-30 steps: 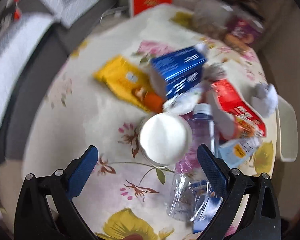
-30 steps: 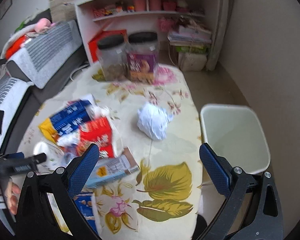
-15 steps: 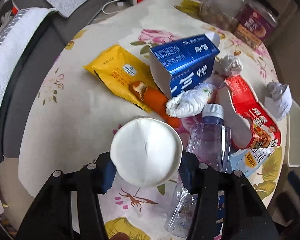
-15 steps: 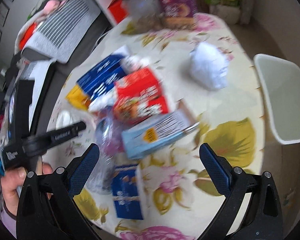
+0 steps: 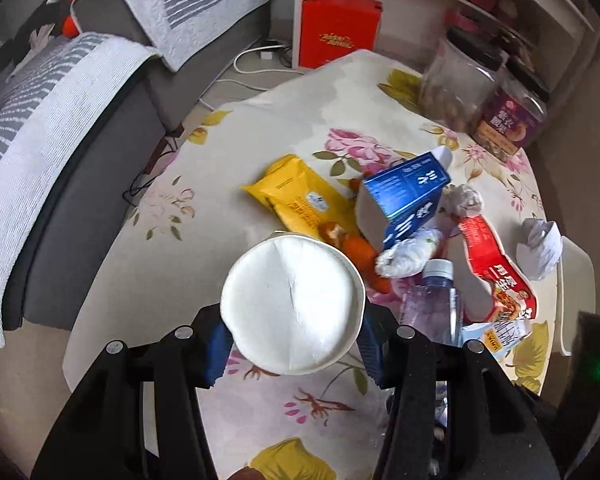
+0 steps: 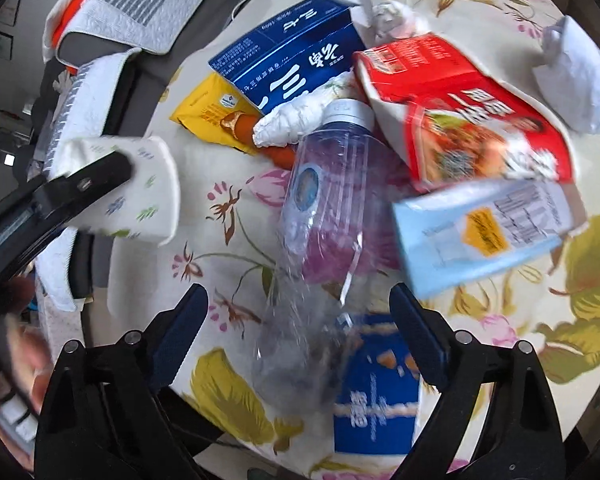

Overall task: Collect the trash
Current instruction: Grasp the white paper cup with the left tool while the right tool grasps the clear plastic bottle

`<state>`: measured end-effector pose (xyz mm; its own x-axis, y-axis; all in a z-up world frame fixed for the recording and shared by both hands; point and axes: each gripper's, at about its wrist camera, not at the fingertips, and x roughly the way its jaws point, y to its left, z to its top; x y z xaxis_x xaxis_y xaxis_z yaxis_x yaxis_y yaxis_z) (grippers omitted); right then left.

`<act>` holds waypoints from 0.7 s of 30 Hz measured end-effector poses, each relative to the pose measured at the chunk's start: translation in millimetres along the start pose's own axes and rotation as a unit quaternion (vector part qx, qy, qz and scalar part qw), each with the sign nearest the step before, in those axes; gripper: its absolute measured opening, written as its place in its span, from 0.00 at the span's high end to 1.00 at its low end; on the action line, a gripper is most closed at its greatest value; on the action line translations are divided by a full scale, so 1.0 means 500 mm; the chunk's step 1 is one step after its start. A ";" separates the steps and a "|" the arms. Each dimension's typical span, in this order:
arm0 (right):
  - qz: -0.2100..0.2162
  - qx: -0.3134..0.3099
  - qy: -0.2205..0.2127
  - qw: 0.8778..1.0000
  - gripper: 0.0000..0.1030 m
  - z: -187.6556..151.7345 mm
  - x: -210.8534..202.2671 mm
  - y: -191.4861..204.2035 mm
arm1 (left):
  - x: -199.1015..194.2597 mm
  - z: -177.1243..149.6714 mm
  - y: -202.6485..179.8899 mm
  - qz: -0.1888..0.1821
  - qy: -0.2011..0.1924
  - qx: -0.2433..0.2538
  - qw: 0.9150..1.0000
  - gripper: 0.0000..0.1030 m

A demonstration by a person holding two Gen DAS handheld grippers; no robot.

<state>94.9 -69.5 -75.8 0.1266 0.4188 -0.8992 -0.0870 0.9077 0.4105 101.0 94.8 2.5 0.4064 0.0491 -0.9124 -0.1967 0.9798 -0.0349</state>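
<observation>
The left gripper (image 5: 292, 344) pinches an upturned paper cup (image 5: 293, 306) between its blue pads, holding it just clear of the flowered tablecloth (image 5: 300, 128) beside the clear plastic bottle (image 6: 320, 248), so the pick-up step for the cup looks done. The right gripper (image 6: 300, 320) hangs over that bottle with its jaws spread but closing, the bottle's lower half between them and not yet pressed. Next, I judge, the cup must go to the white bin (image 5: 576, 292) beyond the bottle.
</observation>
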 end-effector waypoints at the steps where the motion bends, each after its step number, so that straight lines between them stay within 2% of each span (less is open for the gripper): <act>1: -0.001 0.000 0.002 1.000 0.14 0.002 0.009 0.000 | 0.000 -0.003 0.007 0.001 0.000 -0.001 1.000 0.49; 4: -0.001 -0.004 0.004 1.000 0.15 0.010 0.028 0.005 | 0.002 -0.008 0.029 0.007 0.002 -0.007 1.000 0.49; 5: -0.007 -0.012 0.002 1.000 0.20 0.012 0.031 0.011 | 0.002 -0.010 0.036 0.009 0.002 -0.008 1.000 0.49; 7: -0.021 -0.025 0.003 0.999 0.43 0.014 0.039 0.016 | 0.003 -0.014 0.048 0.013 0.001 -0.011 1.000 0.49; 8: -0.023 -0.027 0.012 0.999 0.47 0.014 0.049 0.015 | 0.003 -0.015 0.055 0.016 0.001 -0.014 1.000 0.49; 11: -0.024 -0.032 0.009 0.999 0.48 0.014 0.050 0.019 | 0.001 -0.015 0.072 0.018 -0.001 -0.024 1.000 0.49; 12: -0.029 -0.039 0.003 0.999 0.54 0.014 0.046 0.024 | 0.000 -0.015 0.076 0.018 -0.002 -0.026 0.999 0.49; 14: -0.022 -0.046 -0.009 0.999 0.54 0.014 0.031 0.032 | -0.004 -0.014 0.084 0.018 -0.006 -0.032 0.999 0.49; 21: 0.004 -0.072 -0.083 0.994 0.58 0.018 -0.065 0.053 | -0.030 -0.009 0.083 0.003 -0.032 -0.039 0.999 0.49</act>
<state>97.6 -58.6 -34.5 0.2860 0.4353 -0.8537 -0.2282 0.8962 0.3805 82.7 133.8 12.7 0.4601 0.0696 -0.8851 -0.2678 0.9614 -0.0636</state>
